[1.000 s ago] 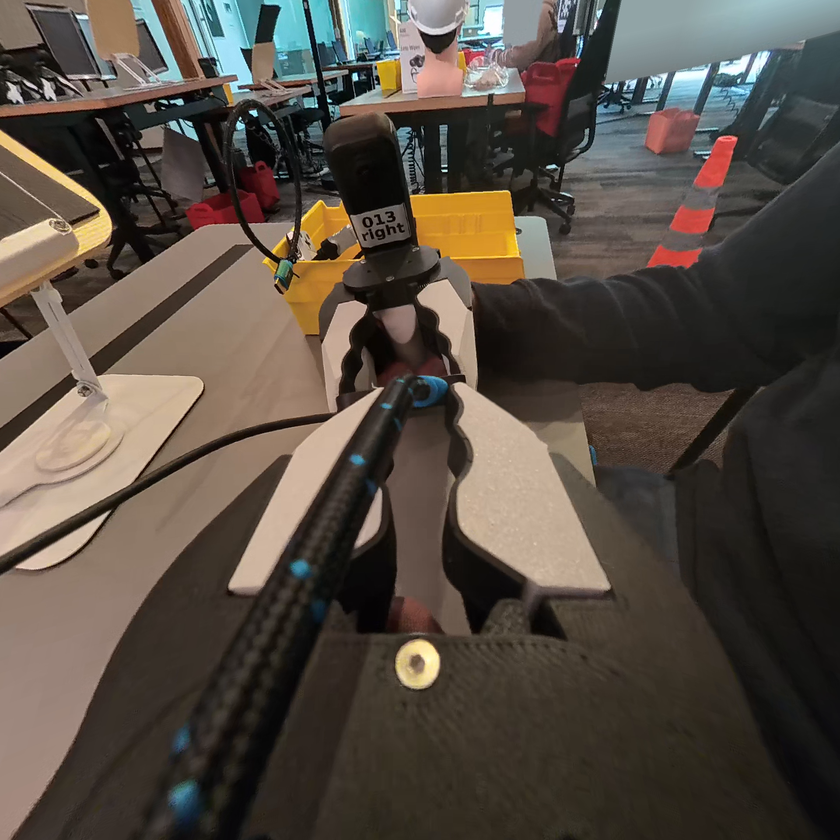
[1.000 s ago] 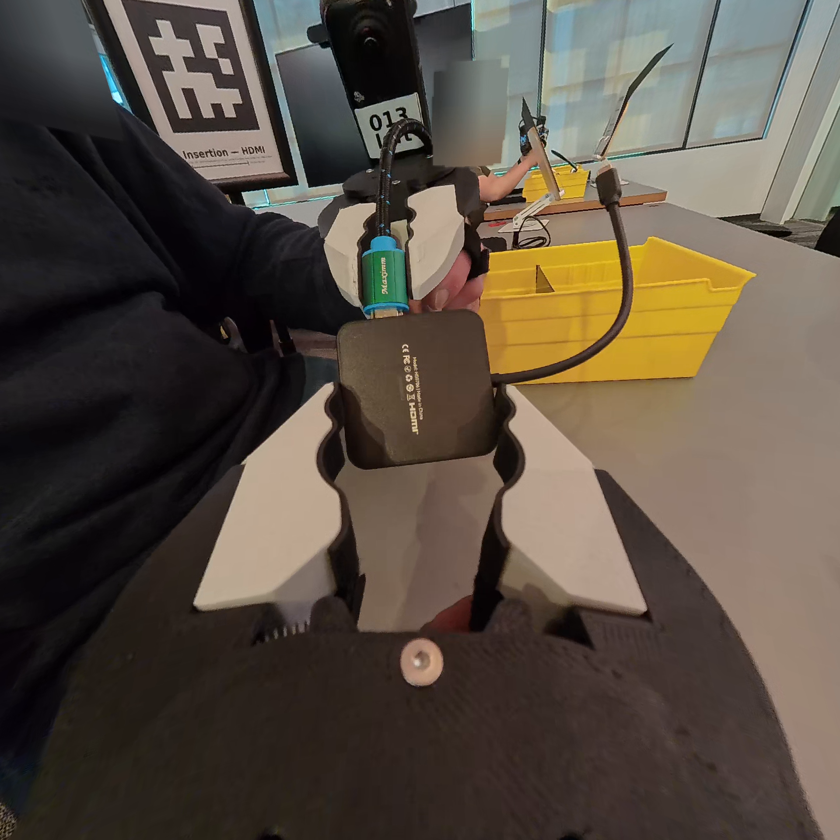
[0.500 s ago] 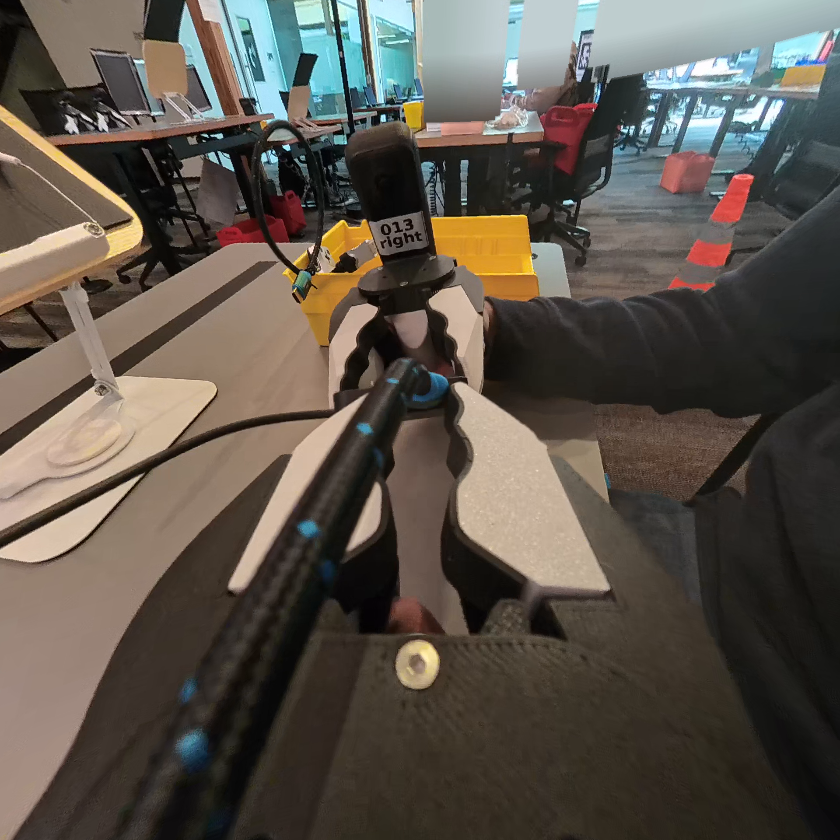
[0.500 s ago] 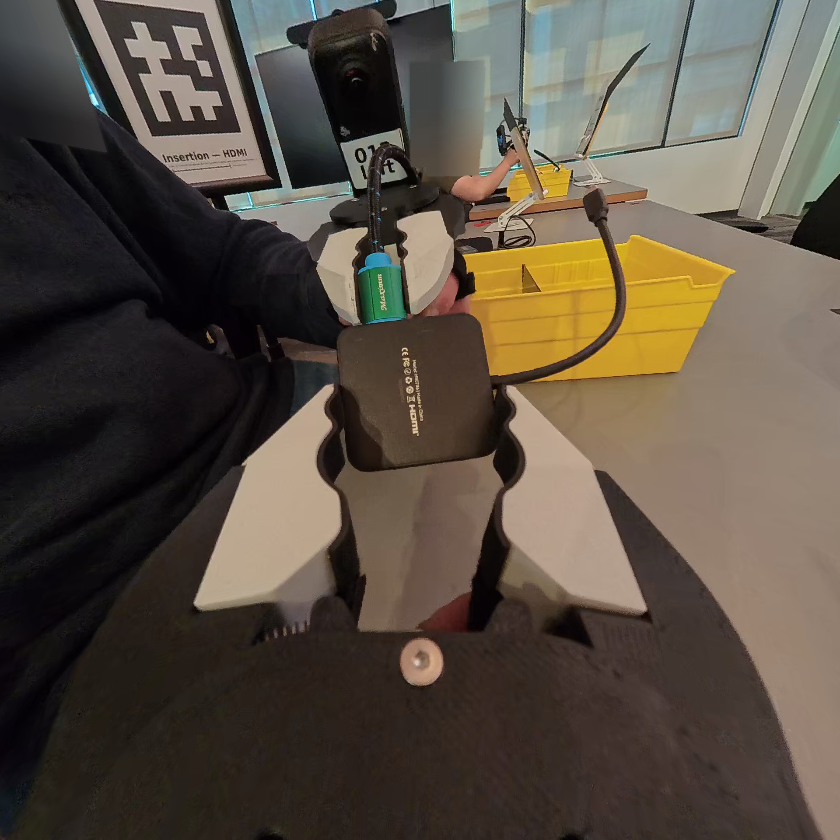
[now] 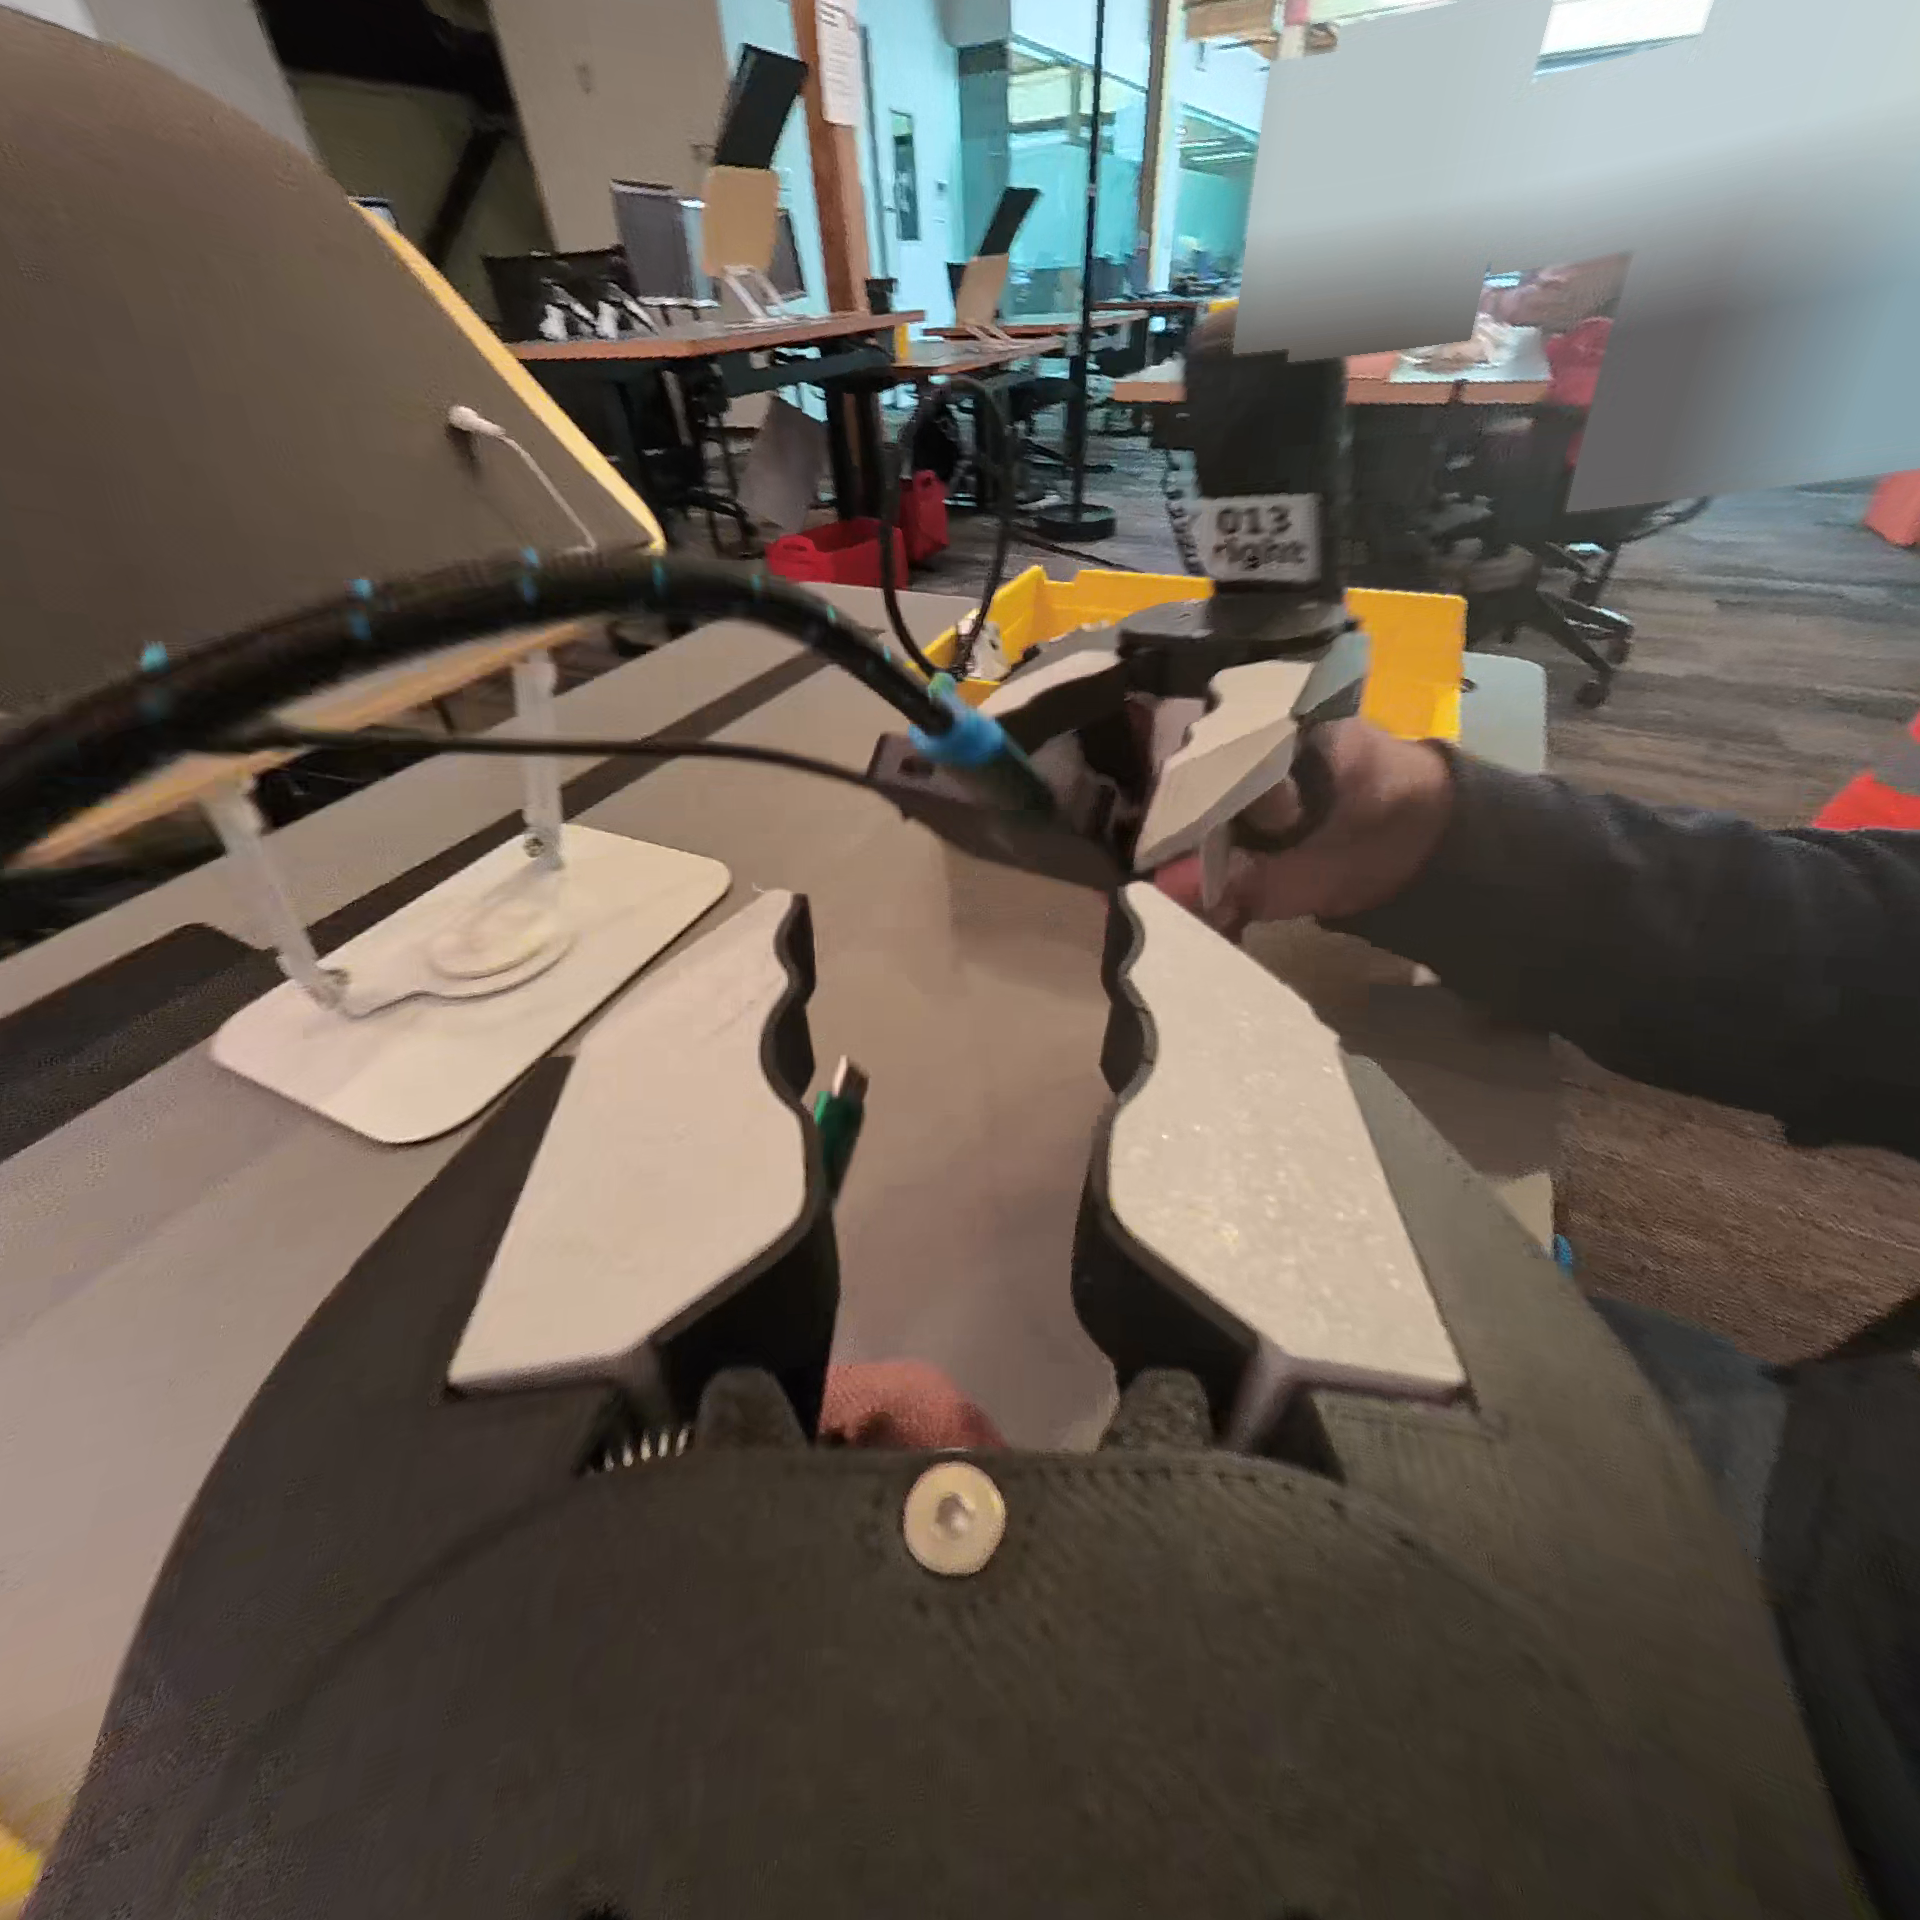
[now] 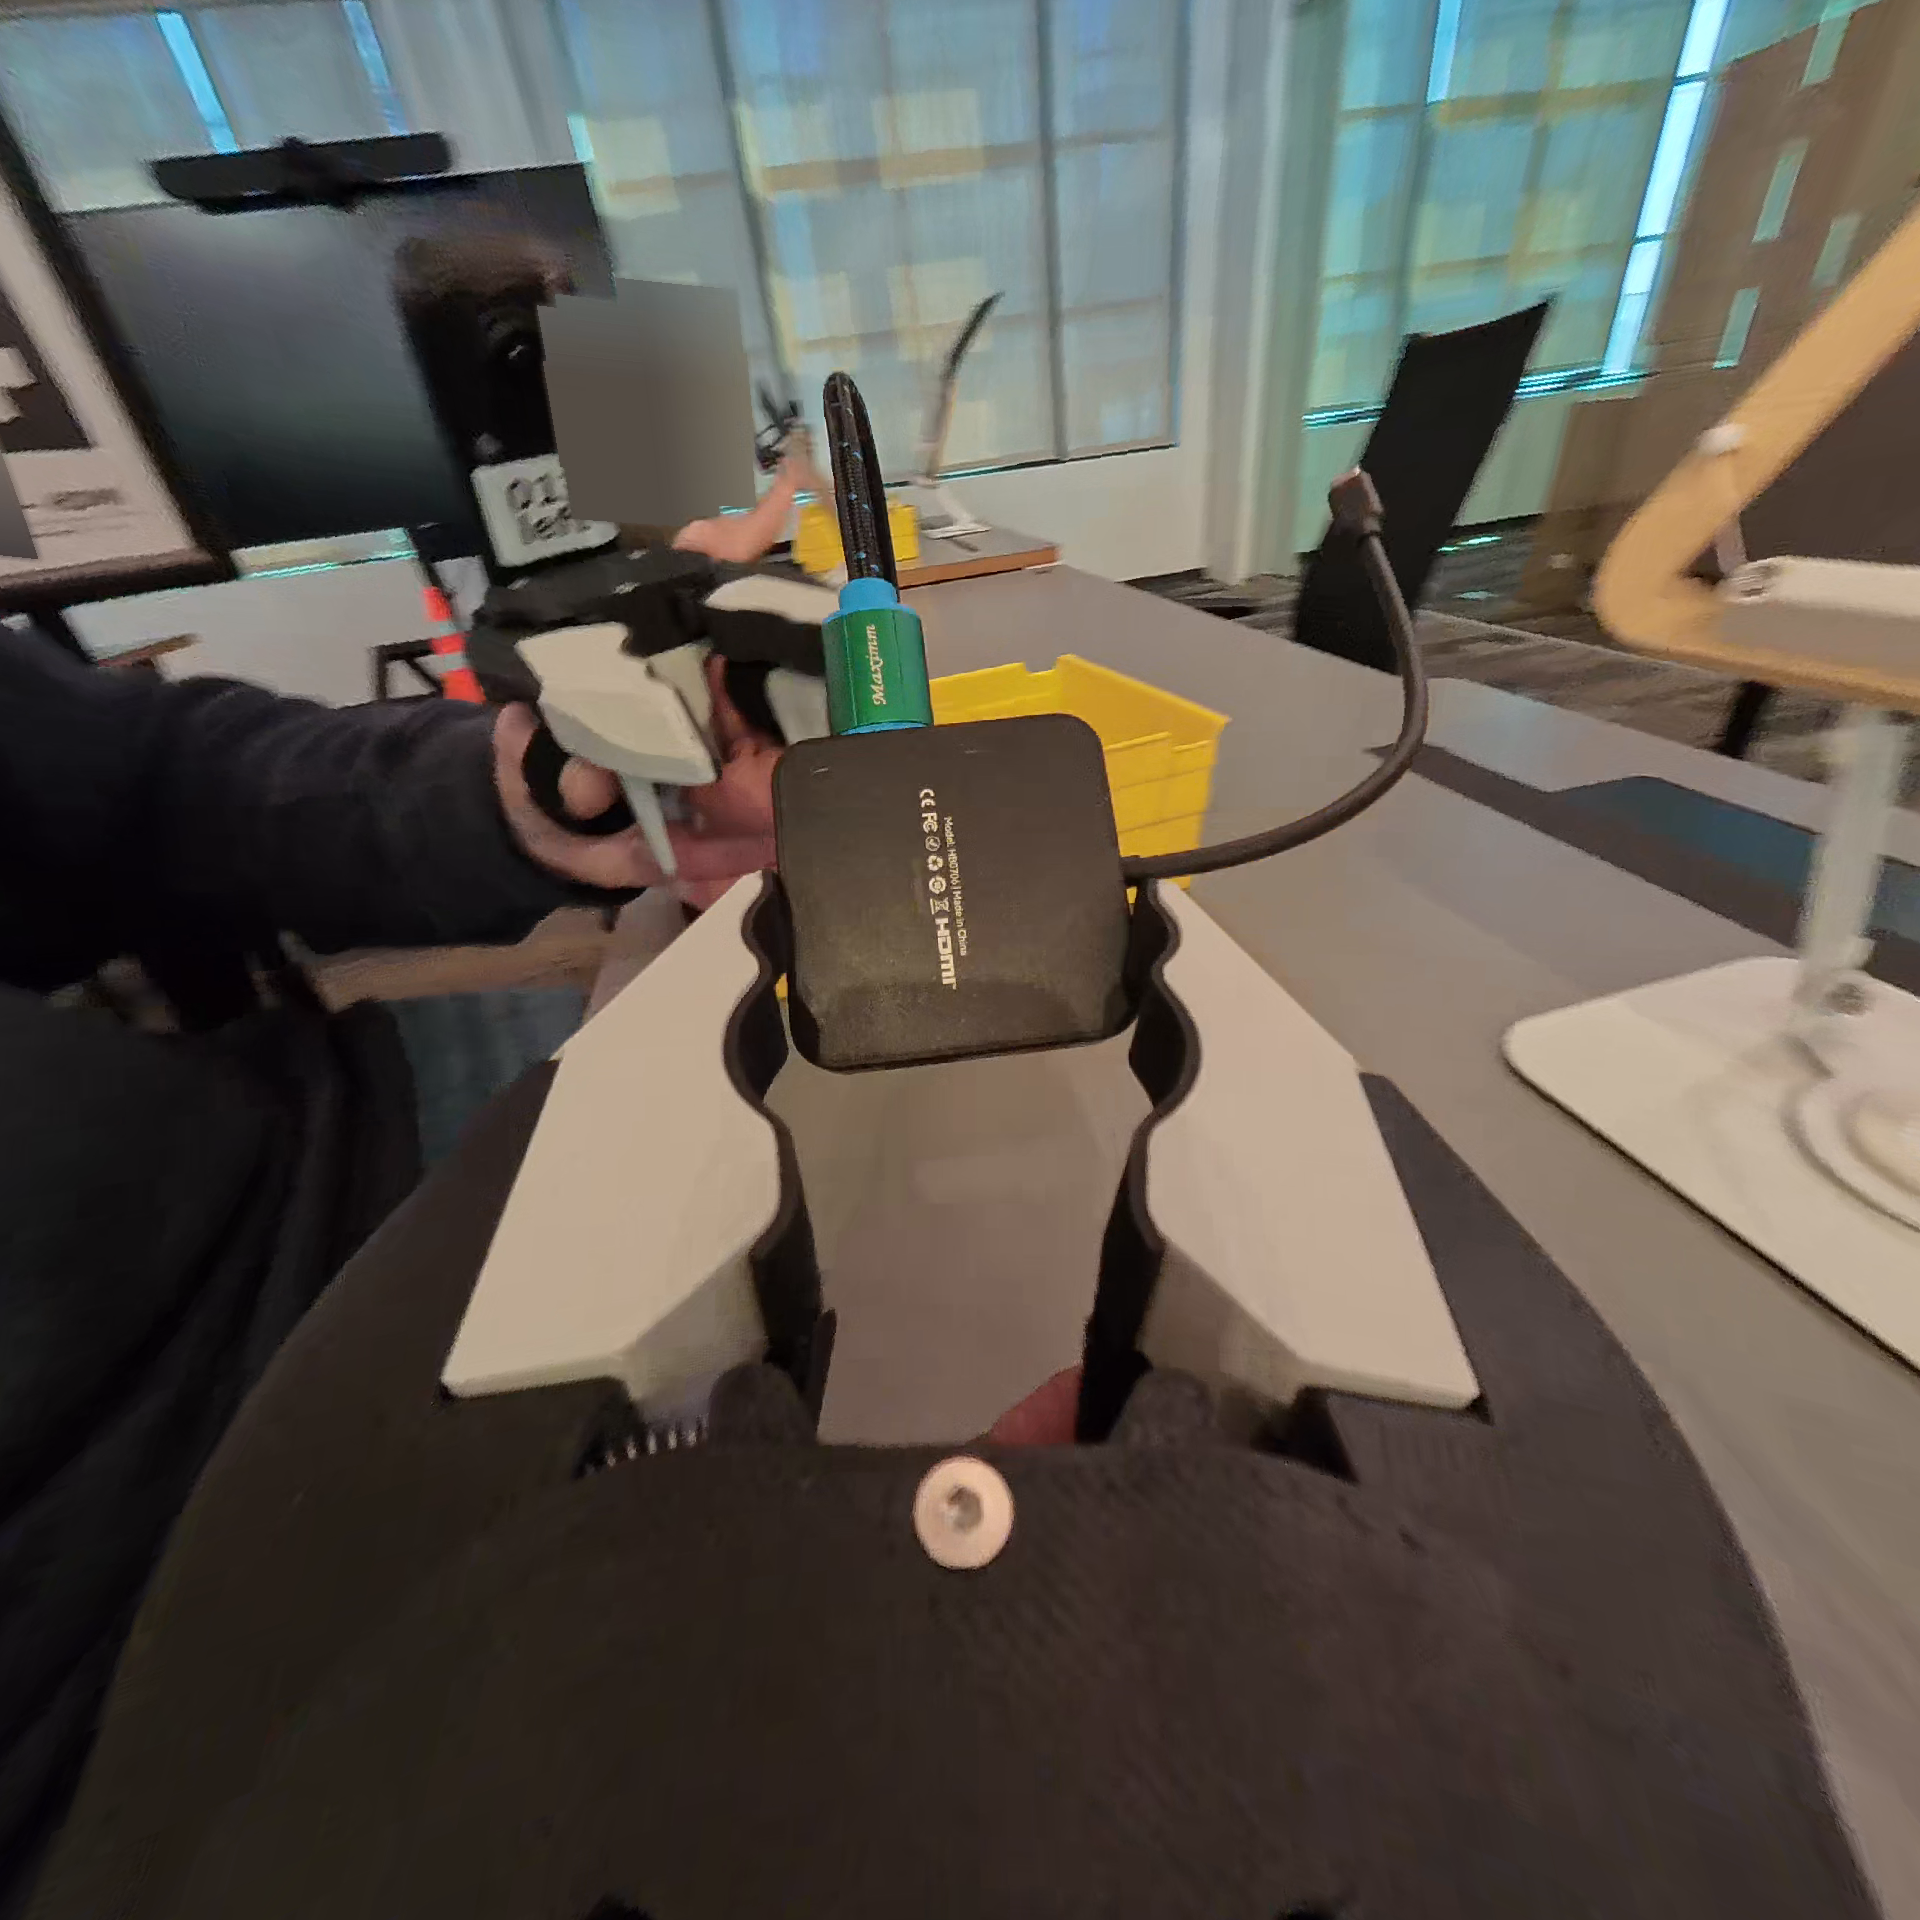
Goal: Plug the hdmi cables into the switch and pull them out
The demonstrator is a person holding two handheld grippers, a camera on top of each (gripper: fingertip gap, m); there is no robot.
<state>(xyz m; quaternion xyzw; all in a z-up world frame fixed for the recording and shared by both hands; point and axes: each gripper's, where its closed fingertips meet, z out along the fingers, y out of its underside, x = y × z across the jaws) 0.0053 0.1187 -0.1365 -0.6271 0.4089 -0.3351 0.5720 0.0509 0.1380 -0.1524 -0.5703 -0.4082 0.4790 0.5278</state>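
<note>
My right gripper (image 6: 956, 914) is shut on the black switch (image 6: 951, 894) and holds it above the grey table. A green hdmi plug (image 6: 875, 675) with a blue collar sits in the switch's far edge. Its braided cable (image 6: 857, 488) rises behind it. In the left wrist view the cable (image 5: 520, 603) arcs from the left into the switch (image 5: 987, 821), held in the right gripper (image 5: 1091, 774). My left gripper (image 5: 956, 935) is open and empty, apart from the switch. A second green plug (image 5: 836, 1117) lies on the table by its left finger. The left gripper (image 6: 686, 675) shows left of the plug.
A yellow bin (image 5: 1413, 665) stands on the table behind the switch; it also shows in the right wrist view (image 6: 1132, 727). A white stand base (image 5: 468, 987) with a tilted wooden board sits on the left. A thin black pigtail cable (image 6: 1382, 707) curls off the switch.
My left gripper has let go of the plug, opened and drawn back to the side. The plug stays in the switch. The right gripper has turned with the switch.
</note>
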